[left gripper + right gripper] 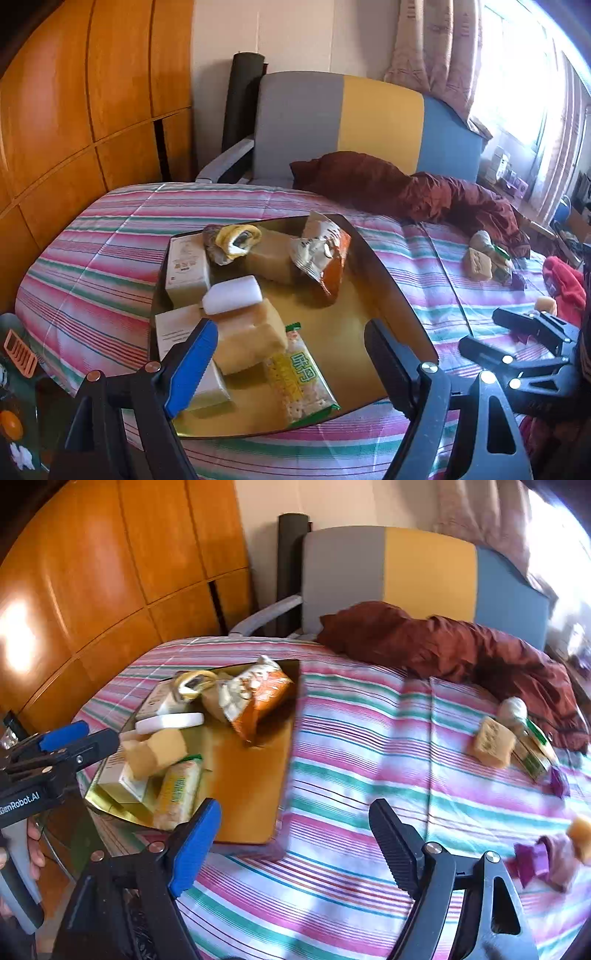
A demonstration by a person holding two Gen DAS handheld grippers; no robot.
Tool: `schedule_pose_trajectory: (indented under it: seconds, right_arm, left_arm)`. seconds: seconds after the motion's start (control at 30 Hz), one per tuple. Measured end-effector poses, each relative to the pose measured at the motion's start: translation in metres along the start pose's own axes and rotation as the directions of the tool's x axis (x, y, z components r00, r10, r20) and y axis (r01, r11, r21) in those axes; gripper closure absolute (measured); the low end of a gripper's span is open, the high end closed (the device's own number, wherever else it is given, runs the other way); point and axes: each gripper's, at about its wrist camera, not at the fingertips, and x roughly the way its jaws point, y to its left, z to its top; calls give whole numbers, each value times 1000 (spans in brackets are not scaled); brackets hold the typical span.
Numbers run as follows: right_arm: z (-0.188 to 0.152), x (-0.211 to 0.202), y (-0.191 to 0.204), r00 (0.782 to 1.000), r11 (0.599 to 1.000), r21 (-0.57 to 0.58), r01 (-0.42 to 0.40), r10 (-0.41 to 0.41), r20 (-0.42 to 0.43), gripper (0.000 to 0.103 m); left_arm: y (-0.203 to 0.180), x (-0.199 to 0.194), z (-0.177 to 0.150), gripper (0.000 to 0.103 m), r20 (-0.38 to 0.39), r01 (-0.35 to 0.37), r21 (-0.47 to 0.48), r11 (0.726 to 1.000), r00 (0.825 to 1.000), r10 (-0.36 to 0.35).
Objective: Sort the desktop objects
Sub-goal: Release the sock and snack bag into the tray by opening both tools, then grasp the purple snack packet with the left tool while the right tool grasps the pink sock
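Note:
A shiny gold tray (pixel 343 332) (pixel 251 786) lies on the striped bedspread and holds snacks: an orange snack bag (pixel 325 254) (pixel 258 698), a green-yellow cracker pack (pixel 299 373) (pixel 179 794), yellow sponge-like blocks (pixel 251 336) (pixel 155 751), a white flat block (pixel 232 295) (pixel 170 722) and white boxes (pixel 184 269). My left gripper (pixel 291 358) is open and empty above the tray's near edge; it also shows in the right wrist view (pixel 85 738). My right gripper (pixel 295 842) is open and empty over the bedspread, right of the tray; it also shows in the left wrist view (pixel 480 332).
Loose items lie at the right of the bedspread (pixel 369 768): a yellow block (pixel 495 742), a green-labelled pack (pixel 535 749), purple wrappers (pixel 532 860). A dark red blanket (pixel 461 650) lies at the head, before a grey-yellow-blue headboard (pixel 369 122). Wooden wardrobe (pixel 74 110) stands left.

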Motion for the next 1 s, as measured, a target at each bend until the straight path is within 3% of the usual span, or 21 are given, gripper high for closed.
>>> schedule_pose_trajectory:
  seconds: [0.37, 0.67, 0.83, 1.0]
  right_arm:
    - [-20, -9, -47, 998, 992, 113, 61, -59, -26, 18]
    - [-35, -13, -69, 992, 982, 148, 116, -108, -59, 12]
    - [-44, -19, -88, 985, 970, 179, 162, -149, -81, 12]
    - [-50, -31, -117, 982, 950, 255, 182, -163, -93, 12]
  left_arm:
    - [-21, 8, -7, 20, -15, 0, 64, 998, 1000, 1]
    - [-39, 16, -23, 20, -49, 59, 141, 988, 997, -52]
    - [-51, 17, -29, 20, -73, 130, 174, 976, 990, -118]
    - [-57, 17, -28, 20, -80, 141, 188, 972, 989, -128]
